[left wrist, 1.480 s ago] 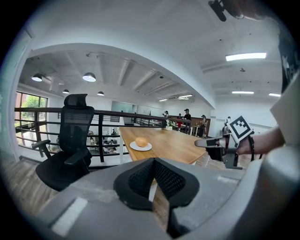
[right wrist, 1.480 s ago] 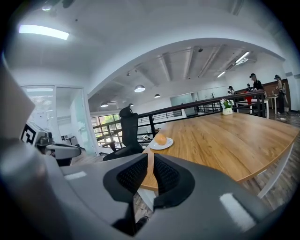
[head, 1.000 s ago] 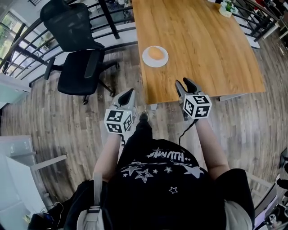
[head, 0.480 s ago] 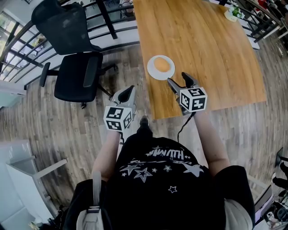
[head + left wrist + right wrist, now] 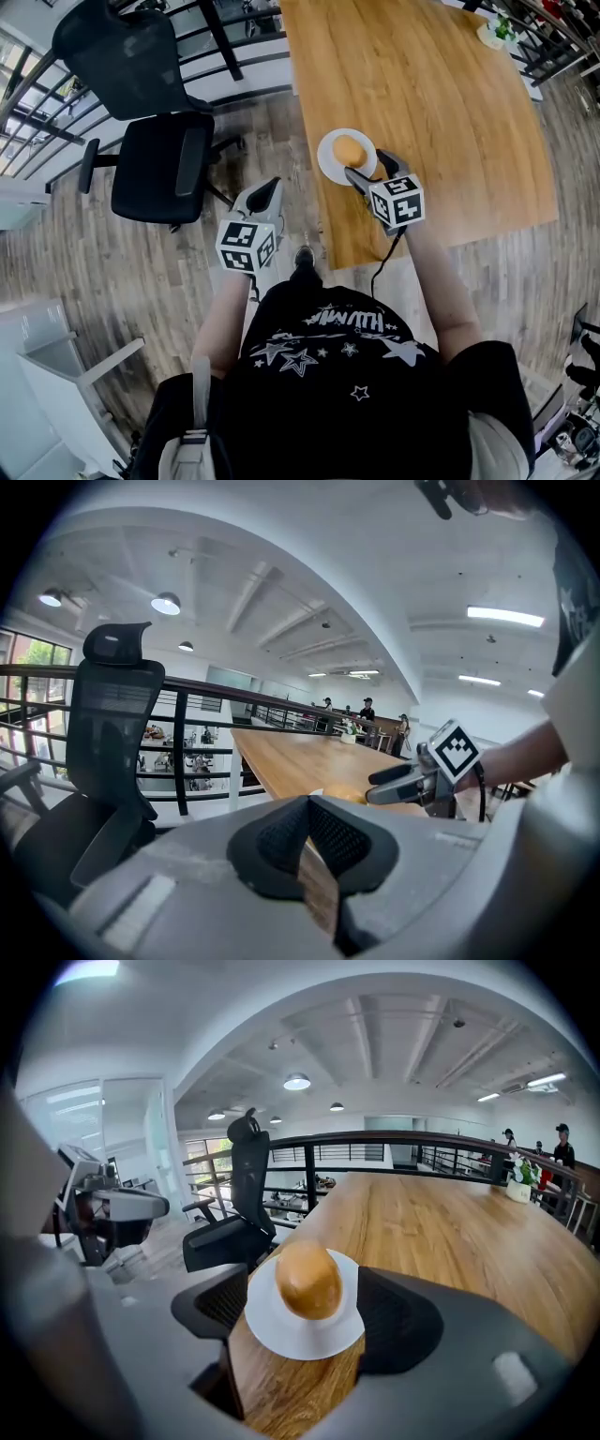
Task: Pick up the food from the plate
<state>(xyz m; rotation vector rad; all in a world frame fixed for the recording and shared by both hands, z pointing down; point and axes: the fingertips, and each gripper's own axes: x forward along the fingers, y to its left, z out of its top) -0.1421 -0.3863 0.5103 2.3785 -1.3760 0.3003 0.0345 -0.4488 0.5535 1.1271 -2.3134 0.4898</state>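
A round golden bun (image 5: pixel 348 149) lies on a small white plate (image 5: pixel 328 161) near the front left corner of the wooden table (image 5: pixel 441 103). My right gripper (image 5: pixel 368 167) hovers at the plate's near edge. Its jaws have just been opening and now stand wide. In the right gripper view the bun (image 5: pixel 307 1281) and plate (image 5: pixel 298 1335) sit just ahead between the dark pads (image 5: pixel 217 1309), which do not touch them. My left gripper (image 5: pixel 272 188) hangs over the floor left of the table, with nothing in its jaws. In the left gripper view its pads (image 5: pixel 281 832) meet.
A black office chair (image 5: pixel 159 159) stands on the wood floor left of the table, with a black railing (image 5: pixel 225 37) behind it. A small potted plant (image 5: pixel 497 31) sits at the table's far right corner. The table's near edge (image 5: pixel 441 239) runs just beside my right hand.
Both grippers have moved forward toward the table. The right one has reached the plate's near edge and its jaws have spread wider. The left one stays shut.
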